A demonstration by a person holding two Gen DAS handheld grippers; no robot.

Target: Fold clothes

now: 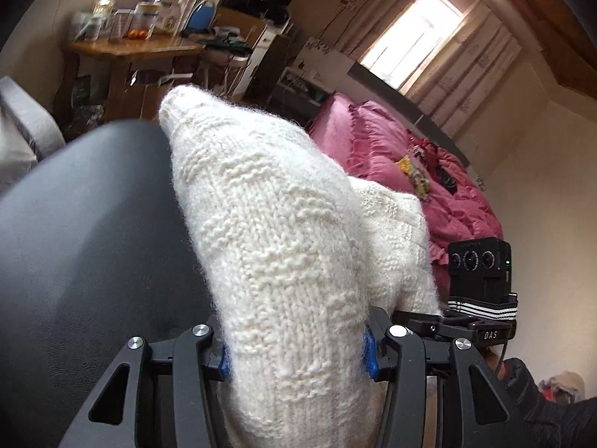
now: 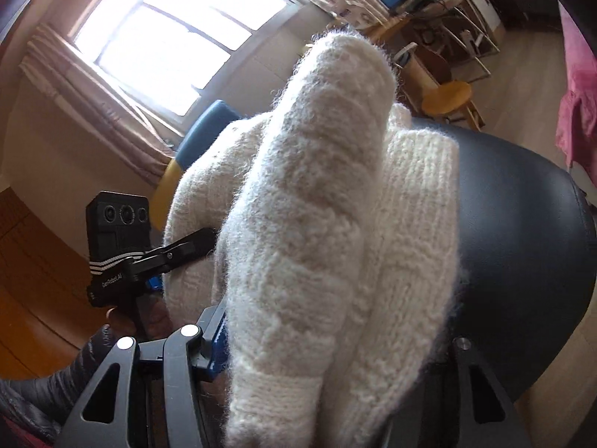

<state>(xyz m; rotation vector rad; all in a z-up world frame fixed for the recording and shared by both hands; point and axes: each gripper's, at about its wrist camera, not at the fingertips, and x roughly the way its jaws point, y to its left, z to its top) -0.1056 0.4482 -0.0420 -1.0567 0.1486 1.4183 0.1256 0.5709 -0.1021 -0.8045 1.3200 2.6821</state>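
A cream knitted garment (image 1: pixel 283 246) is held bunched, its long axis running away from each camera and rising to a rounded tip. It passes between the blue-padded fingers of the left gripper (image 1: pixel 296 354), which are pressed against its sides. The right gripper (image 2: pixel 317 347) is likewise clamped on a thick fold of it, though only its left finger can be seen. The wool is chunky, ribbed and fuzzy. Beneath lies a smooth black leather surface (image 1: pixel 86 231).

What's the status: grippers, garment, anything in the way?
Left gripper shut on cream knitted sweater. Right gripper shut on it too. Sweater bunched above the black padded surface. Nothing visible in the way.
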